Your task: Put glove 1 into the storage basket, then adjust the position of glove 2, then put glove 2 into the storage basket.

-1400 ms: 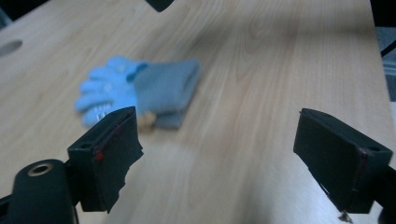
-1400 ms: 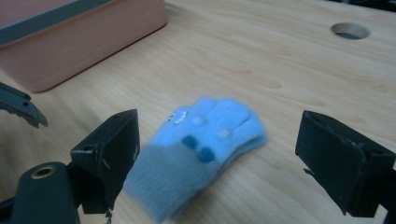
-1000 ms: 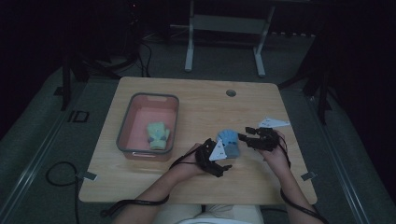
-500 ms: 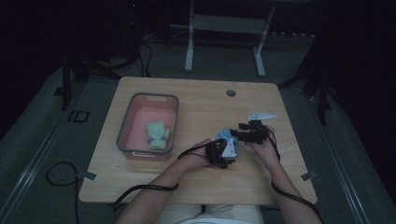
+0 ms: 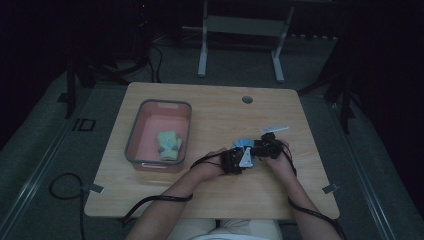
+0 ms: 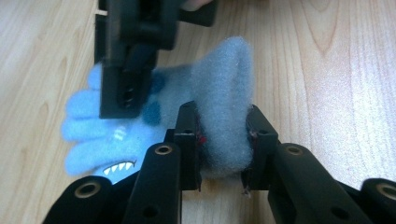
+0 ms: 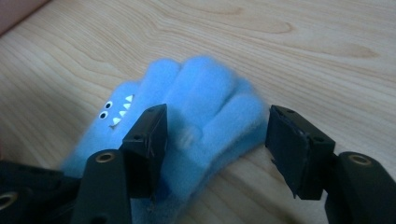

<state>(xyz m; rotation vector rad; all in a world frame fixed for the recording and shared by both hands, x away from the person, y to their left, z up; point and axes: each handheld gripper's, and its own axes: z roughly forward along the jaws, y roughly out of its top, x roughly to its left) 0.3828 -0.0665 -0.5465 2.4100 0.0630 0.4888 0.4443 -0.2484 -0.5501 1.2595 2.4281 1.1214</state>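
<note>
At the left of the high view, a grey-rimmed pink bin (image 5: 132,139) sits on the wooden table (image 5: 210,107) with one green fuzzy glove (image 5: 169,144) already lying inside it. By the look of things, that item is sorted and a second is in hand, so the job appears roughly half done.

Toward the lower middle of the frame, the left claw (image 5: 239,159) clamps the cuff of a blue fuzzy glove (image 5: 244,143). In the left gripper view, its two jaws pinch the grey-blue cuff (image 6: 224,126) between them, the glove resting on the table with its fingers spread toward the left edge and a small toothy monster face near the bottom.

Just to the right, the right claw (image 5: 261,148) meets it over the same glove. In the right gripper view its jaws stand apart, straddling the blue fingers (image 7: 205,100) without closing on them, one jaw touching or nearly touching the fleece at the left, the other clear at the right.

What seems left: lifting the blue glove and carrying it across to the bin.

Count: one bin, two gloves (one green, one blue), two claws, one table.
</note>
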